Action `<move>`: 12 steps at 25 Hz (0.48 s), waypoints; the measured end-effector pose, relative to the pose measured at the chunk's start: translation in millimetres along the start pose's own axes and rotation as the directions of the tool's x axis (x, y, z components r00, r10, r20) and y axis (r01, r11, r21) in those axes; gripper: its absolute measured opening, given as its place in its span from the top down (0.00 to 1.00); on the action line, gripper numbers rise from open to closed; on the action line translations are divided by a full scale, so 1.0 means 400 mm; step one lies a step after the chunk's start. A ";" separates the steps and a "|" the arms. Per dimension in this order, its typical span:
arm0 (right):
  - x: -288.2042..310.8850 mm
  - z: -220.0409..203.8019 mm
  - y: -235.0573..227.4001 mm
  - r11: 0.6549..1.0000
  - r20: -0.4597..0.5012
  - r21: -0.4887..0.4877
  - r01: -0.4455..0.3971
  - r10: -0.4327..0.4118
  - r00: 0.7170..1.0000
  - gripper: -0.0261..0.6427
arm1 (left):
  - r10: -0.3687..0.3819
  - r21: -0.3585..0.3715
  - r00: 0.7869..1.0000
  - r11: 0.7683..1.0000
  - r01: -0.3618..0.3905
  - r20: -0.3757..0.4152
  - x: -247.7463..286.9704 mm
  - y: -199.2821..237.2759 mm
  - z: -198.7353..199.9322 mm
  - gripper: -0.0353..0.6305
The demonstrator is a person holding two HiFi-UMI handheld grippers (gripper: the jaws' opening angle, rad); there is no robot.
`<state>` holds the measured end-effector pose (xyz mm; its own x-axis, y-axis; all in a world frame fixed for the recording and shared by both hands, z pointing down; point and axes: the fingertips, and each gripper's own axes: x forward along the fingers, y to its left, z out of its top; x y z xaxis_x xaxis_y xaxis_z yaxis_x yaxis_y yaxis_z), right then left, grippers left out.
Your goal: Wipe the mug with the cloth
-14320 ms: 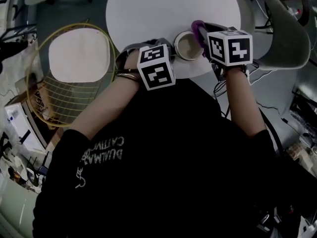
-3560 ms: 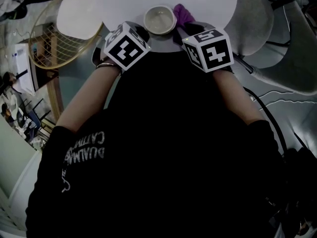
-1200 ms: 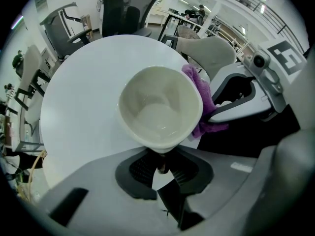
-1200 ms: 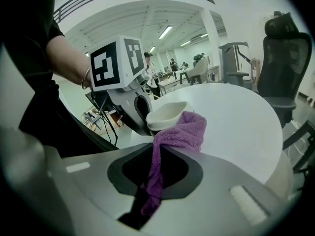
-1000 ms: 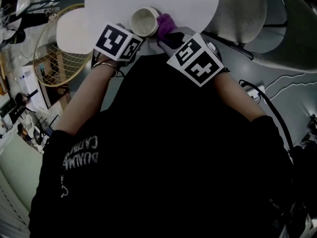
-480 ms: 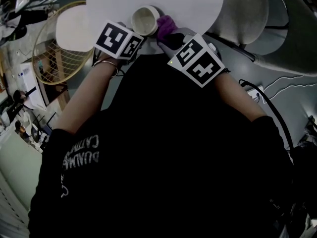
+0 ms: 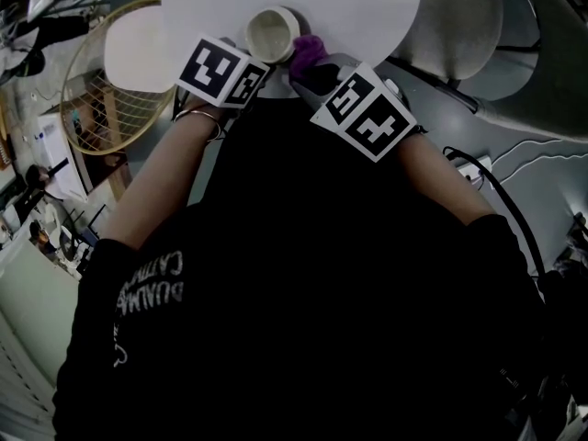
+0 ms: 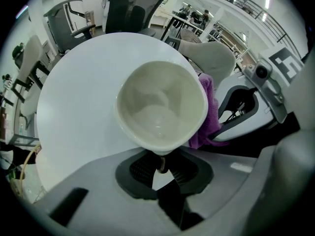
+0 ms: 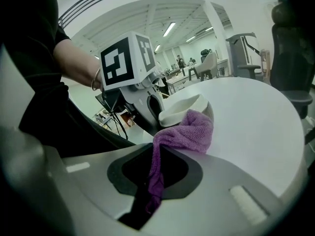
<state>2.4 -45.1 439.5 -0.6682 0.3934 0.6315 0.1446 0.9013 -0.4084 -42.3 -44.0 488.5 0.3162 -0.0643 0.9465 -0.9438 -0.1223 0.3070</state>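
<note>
A cream mug [image 8: 162,104] hangs tilted over the near edge of the round white table [image 8: 74,97], its empty inside facing the camera. My left gripper [image 8: 160,167] is shut on its handle, below the rim. In the head view the mug [image 7: 273,33] sits between both marker cubes. A purple cloth [image 9: 184,132] runs from the jaws of my right gripper [image 9: 151,183], which is shut on it, up against the mug's [image 9: 184,109] side. From the left gripper view the cloth [image 8: 209,112] presses on the mug's right wall.
A wire-frame chair with a white seat [image 7: 138,53] stands left of the table. A grey shell chair [image 7: 469,16] stands right of it. Dark office chairs [image 8: 135,6] stand beyond the far edge. Cables [image 7: 514,168] lie on the floor at right.
Over the last second the mug, the cloth and both grippers keep their places; only the head view shifts a little.
</note>
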 end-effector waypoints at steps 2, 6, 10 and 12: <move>0.006 -0.004 0.005 1.000 -0.003 -0.004 -0.011 0.011 1.000 0.90 | -0.005 -0.006 1.000 1.000 0.005 0.003 0.003 -0.001 0.002 0.86; 0.021 -0.005 0.019 0.999 -0.014 -0.022 -0.039 0.039 0.999 0.90 | -0.009 -0.017 1.000 1.000 0.009 0.007 0.002 0.001 0.001 0.86; 0.034 -0.010 0.035 0.997 -0.026 -0.029 -0.075 0.075 0.997 0.90 | -0.013 -0.030 1.000 0.999 0.014 0.007 0.003 -0.002 0.001 0.86; 0.041 -0.011 0.048 0.994 -0.034 -0.036 -0.106 0.104 0.994 0.90 | -0.012 -0.030 1.000 0.999 0.012 0.000 0.001 -0.001 -0.002 0.86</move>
<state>-2.9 -20.7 445.0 -0.6239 0.4912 0.6078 0.2406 0.8607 -0.4487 -42.0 -43.4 488.9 0.3274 -0.0625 0.9428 -0.9424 -0.0938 0.3211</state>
